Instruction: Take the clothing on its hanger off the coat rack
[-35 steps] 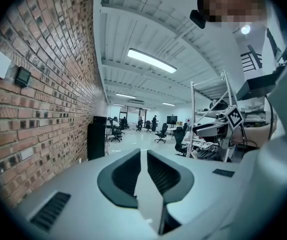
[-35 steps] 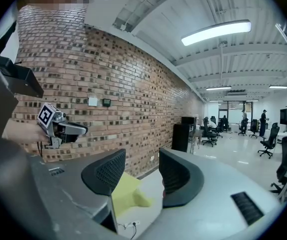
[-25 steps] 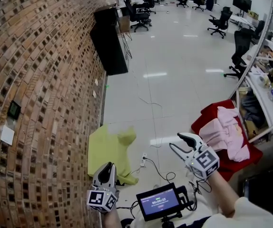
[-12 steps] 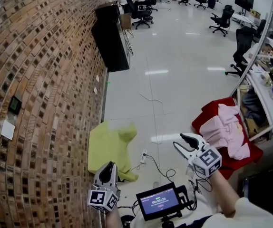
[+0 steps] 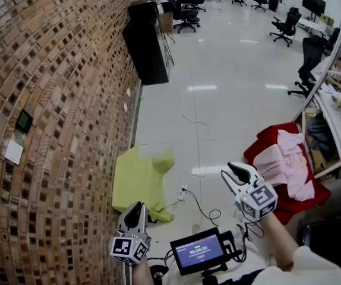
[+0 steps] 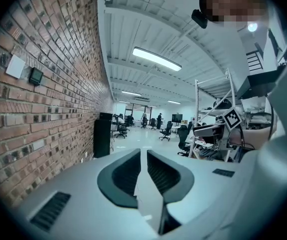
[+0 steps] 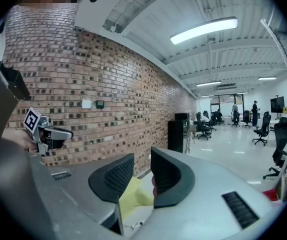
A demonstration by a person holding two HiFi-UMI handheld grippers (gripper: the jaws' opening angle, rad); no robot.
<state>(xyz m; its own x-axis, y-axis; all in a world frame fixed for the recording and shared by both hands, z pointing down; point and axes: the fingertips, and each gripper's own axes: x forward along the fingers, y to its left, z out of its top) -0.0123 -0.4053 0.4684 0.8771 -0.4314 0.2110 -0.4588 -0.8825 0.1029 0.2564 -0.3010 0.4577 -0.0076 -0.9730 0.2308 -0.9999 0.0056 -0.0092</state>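
No hanger shows in any view. A yellow-green garment (image 5: 139, 180) lies flat on the floor by the brick wall, also visible past my right jaws (image 7: 133, 196). A pink garment (image 5: 288, 162) lies on red cloth (image 5: 268, 144) at the right, beside a slanted metal pole (image 5: 328, 52). My right gripper (image 5: 234, 172) hovers left of that pile, touching nothing; its jaws are closing with a gap left and nothing between them (image 7: 142, 160). My left gripper (image 5: 135, 209) is low near the wall, its jaws close together and empty (image 6: 144, 154).
The brick wall (image 5: 51, 100) runs along the left, with a black cabinet (image 5: 147, 43) against it. A small screen (image 5: 199, 252) sits between my grippers. A power strip and cable (image 5: 183, 190) lie on the floor. Office chairs (image 5: 289, 22) and desks stand far back.
The right gripper's jaws have narrowed. The head view has swung a little, so the wall and garments sit slightly further right. Both grippers stay in about the same places.
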